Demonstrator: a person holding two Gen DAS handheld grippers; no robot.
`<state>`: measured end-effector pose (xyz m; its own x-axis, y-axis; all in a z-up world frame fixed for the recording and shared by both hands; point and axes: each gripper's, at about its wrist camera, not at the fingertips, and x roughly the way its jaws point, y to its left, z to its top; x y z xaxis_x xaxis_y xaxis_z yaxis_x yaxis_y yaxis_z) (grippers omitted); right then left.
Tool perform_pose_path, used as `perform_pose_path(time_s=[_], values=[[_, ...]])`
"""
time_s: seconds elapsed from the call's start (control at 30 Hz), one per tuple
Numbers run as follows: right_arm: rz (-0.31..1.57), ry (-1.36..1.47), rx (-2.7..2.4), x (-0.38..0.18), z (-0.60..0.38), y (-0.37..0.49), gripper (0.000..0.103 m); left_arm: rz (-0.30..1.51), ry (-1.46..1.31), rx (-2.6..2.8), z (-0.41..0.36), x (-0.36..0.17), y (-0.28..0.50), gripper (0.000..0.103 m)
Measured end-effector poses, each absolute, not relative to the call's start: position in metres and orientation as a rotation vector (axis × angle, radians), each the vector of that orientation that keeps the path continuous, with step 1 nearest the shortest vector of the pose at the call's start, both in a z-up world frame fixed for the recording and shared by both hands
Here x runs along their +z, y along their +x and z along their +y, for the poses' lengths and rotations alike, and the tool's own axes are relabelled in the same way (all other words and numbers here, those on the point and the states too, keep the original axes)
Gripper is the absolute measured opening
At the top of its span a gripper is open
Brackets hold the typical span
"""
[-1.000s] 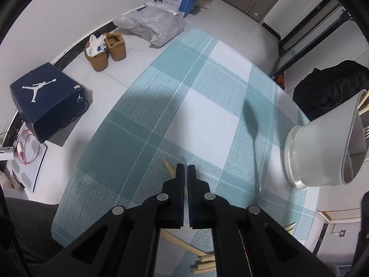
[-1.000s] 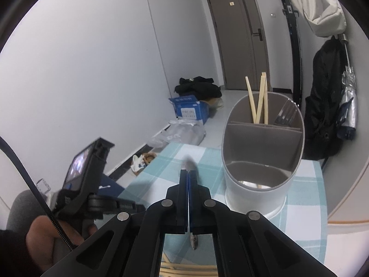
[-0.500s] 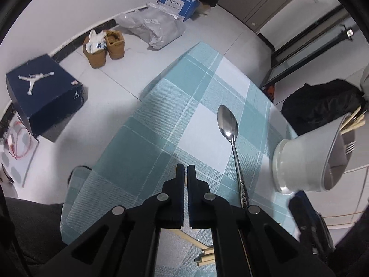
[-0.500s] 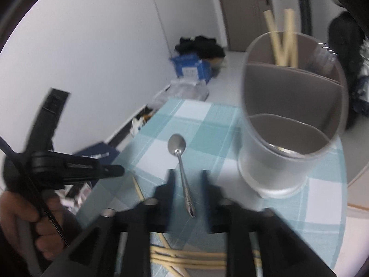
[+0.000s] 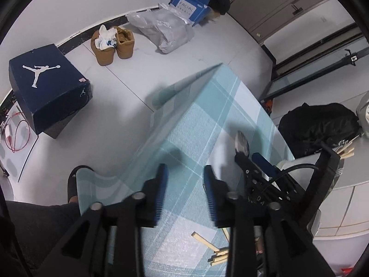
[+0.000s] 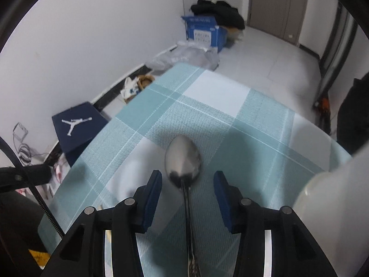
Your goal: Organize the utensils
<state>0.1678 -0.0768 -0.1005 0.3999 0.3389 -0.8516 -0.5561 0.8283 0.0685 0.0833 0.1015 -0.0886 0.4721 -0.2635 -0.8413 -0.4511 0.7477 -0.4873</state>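
The right gripper (image 6: 187, 192) is straddling the spoon (image 6: 183, 161), its jaws having just been opening, parted with the handle lying between them untouched on the checked tablecloth (image 6: 214, 106). The left gripper (image 5: 184, 184) has likewise been opening over bare cloth, nothing between its jaws. A good pickup likely means closing squarely on the neck before lifting toward the holder (image 6: 334, 194).

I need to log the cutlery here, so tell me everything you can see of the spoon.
The spoon is shiny metal, with an oval bowl facing up and a slim handle patterned toward its end. It lies flat on the teal-and-white checked tablecloth, its handle running back between the open jaws of the right gripper, whose pads stand clear of it.
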Motion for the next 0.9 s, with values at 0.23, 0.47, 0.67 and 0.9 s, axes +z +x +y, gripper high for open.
perform_pose_path(time_s=[0.23,0.47,0.67,0.9], values=[[1.02,-0.285,0.57,-0.099,-0.074,0.165,0.027,1.092,-0.781,0.125,0.112,-0.088,0.088,0.037],[1.005,-0.285,0.59,-0.088,-0.086,0.148,0.0,1.097,-0.795,0.119,0.112,-0.088,0.086,0.037],[0.993,-0.304,0.623,-0.087,-0.087,0.134,0.0,1.091,-0.806,0.124,0.112,-0.087,0.08,0.037],[1.028,-0.322,0.608,-0.093,-0.084,0.137,0.006,1.091,-0.834,0.13,0.117,-0.087,0.077,0.037]])
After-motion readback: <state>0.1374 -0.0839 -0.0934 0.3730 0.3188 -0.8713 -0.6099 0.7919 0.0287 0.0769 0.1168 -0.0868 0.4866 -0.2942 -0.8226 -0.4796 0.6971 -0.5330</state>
